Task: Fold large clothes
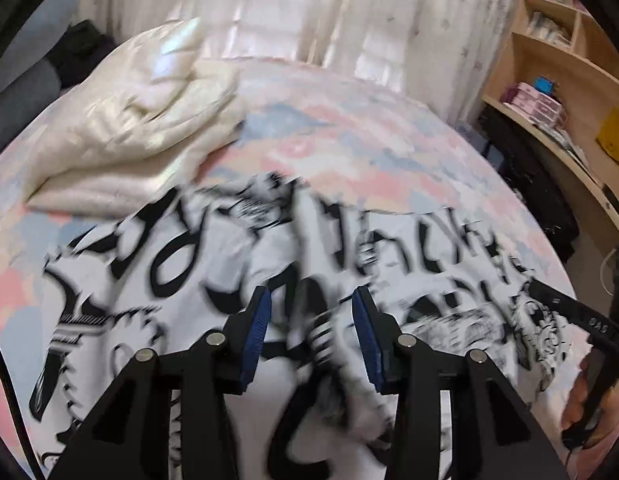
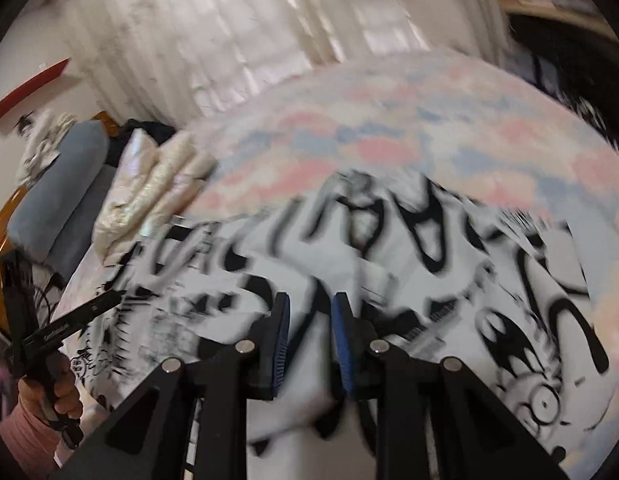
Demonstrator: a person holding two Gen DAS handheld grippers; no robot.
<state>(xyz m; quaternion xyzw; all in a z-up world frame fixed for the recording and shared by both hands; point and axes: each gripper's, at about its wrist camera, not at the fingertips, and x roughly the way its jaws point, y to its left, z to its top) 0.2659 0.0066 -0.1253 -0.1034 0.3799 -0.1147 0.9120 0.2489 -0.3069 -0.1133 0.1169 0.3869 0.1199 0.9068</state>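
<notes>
Black-and-white printed garment (image 1: 181, 264) lies spread on the pastel bedspread (image 1: 349, 144), near side of the bed, mostly flat with a raised ridge of cloth running up the middle. A cream folded blanket (image 1: 121, 120) sits far left, touching or just beside the garment's far-left edge. Shelves (image 1: 557, 64) far right.

Left gripper (image 1: 311, 312): jaws partly apart, a bunched fold of cloth between them, but the blue pads don't look pressed on it; blur makes contact hard to call. Right gripper (image 2: 309, 320): jaws narrow, cloth in the gap below, no visible clamp either. Both point down at the cloth, side by side along the near edge; each shows at the edge of the other's view.

Step, my read: between grasps on a fold, near edge released or about to be re-taken. Fold not yet finished.

Next move needs: both sets of jaws seated on matching points of the near hem, closed firmly on the cloth, then an even lift and carry toward the far edge. Uneven height would skew the fold.
</notes>
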